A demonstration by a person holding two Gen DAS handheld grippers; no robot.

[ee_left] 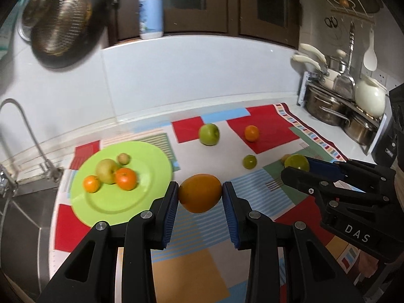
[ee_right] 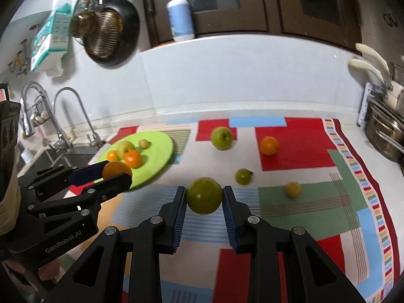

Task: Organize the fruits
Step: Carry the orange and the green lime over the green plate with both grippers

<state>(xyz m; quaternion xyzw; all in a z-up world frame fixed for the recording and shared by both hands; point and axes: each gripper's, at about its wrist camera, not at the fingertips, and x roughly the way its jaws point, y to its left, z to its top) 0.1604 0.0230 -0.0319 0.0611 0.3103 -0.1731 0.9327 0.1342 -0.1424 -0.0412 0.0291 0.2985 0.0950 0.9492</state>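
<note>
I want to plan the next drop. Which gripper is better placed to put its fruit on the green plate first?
Left. The left gripper holds an orange right beside the green plate; the right gripper, holding a green fruit, is farther away.

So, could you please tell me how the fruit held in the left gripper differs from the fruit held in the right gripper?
The left gripper holds an orange fruit; the right gripper holds a green fruit. The orange fruit is beside the green plate; the green fruit is farther from the plate, over the patterned mat. Both are round, pinched between blue-padded fingers and lifted off the mat.
</note>
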